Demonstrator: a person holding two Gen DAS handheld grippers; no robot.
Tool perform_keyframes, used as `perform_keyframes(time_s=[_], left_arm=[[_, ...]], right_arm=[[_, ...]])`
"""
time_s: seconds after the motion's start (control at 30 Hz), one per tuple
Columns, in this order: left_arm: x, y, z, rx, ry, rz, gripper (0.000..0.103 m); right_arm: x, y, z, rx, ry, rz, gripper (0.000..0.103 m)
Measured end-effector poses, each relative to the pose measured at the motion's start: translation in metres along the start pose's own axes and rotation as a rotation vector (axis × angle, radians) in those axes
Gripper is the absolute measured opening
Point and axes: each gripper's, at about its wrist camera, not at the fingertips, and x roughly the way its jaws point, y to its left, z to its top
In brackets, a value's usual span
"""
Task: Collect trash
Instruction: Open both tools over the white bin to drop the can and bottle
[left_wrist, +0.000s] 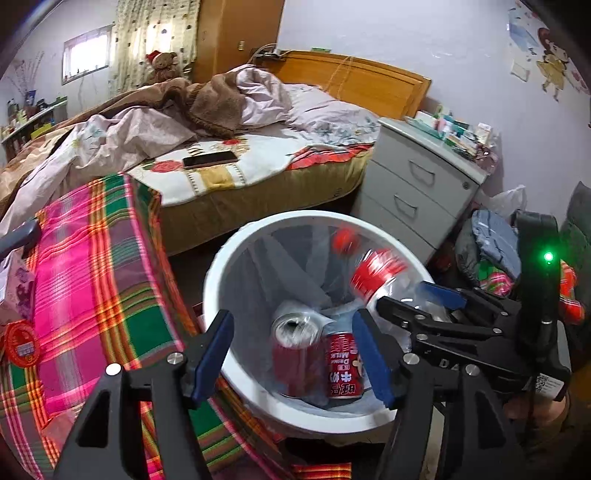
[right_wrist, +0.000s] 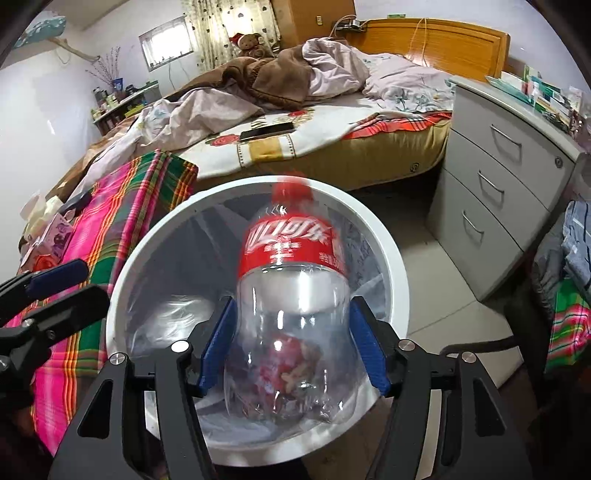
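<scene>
Right gripper holding bottle over bin; left gripper wide, empty. Risk: bottle bouncing off cans, out of bin.

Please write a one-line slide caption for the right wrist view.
Right gripper holding an empty cola bottle over the white trash bin.

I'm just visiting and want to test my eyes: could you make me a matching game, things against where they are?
Things:
1. plastic bottle
2. phone
3. red cans
4. teddy bear

Places:
A. far side of the bed
B. bottom of the white bin
C. lying flat on the bed
D. between the right hand-held gripper fingers

Pairs: 1-D, 2-C, 3-B, 4-A
</scene>
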Motion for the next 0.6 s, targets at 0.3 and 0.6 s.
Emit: perform_keyframes(time_s=[0.3,0.6], left_arm=[[-0.019,0.013,-0.003,-0.023,-0.032,0.019,0.069],[-0.045,0.029,-0.01,-0.042,-0.068,0.047,0.069]], right_arm=[[-0.016,0.01,0.002,-0.014,-0.049,0.011,0.065],[-0.03,0.027,0.006,-0.02,-0.105,0.035,0.065]])
